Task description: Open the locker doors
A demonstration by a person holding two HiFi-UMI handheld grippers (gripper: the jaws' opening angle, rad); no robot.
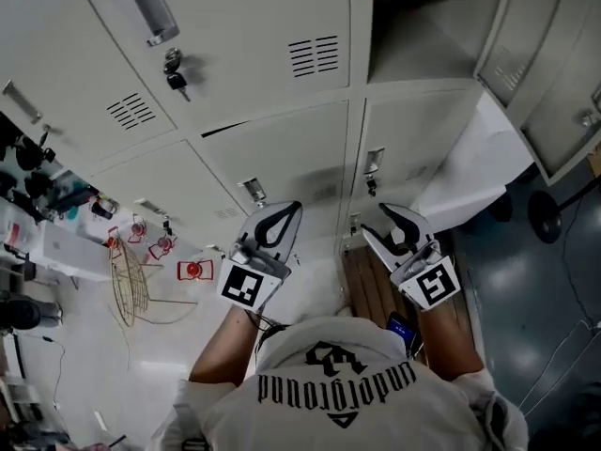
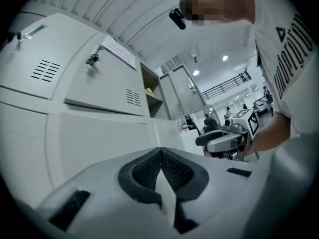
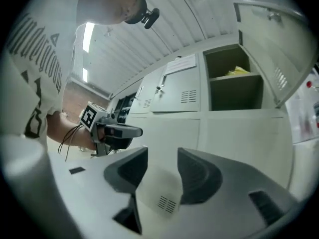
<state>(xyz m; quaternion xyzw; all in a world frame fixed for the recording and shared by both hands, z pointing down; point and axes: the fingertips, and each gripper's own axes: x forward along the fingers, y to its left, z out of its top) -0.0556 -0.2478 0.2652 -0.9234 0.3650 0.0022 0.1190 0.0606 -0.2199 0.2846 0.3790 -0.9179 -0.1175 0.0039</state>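
Tongs face the closed lower locker doors (image 1: pixel 282 153): left tongs (image 1: pixel 280 216), pressed together, nearest the left latch (image 1: pixel 252 191); right tongs (image 1: pixel 399 225), spread and empty, nearest the right latch (image 1: pixel 374 163).

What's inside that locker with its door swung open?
A shelf divides the open locker; something yellow lies on it, too small to identify. Under the shelf it is dark and nothing shows.

Left gripper (image 1: pixel 286 210) fingers together, right gripper (image 1: pixel 377 222) fingers apart
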